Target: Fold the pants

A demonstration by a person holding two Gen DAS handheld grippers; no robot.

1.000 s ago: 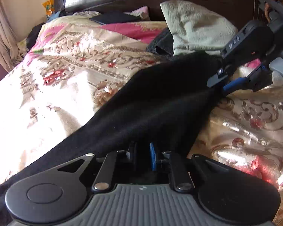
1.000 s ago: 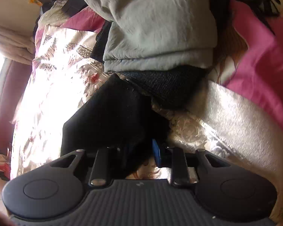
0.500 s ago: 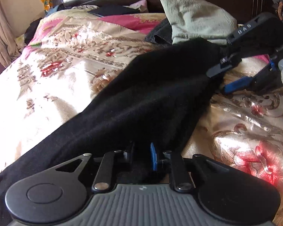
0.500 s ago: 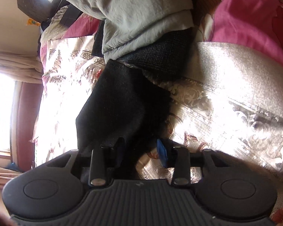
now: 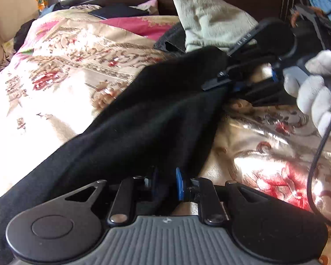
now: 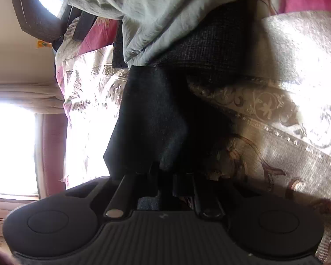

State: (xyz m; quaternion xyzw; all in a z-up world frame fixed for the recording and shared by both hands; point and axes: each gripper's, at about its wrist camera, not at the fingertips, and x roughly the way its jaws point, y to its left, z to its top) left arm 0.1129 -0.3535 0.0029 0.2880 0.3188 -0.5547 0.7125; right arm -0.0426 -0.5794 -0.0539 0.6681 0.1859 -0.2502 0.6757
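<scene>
We find the left tool (image 5: 165, 182) closed on the near edge of the black pants (image 5: 147, 119). The right tool (image 5: 229, 84) is clamped on their far right end. The soft, matte knit runs diagonally across the glossy floral bedspread (image 5: 66, 84), sagging between both grips.

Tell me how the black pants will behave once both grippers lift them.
The black pants are probably floppy: they sag between left gripper and right gripper. Their fuzzy knit likely grips the pads rather than slipping.
</scene>
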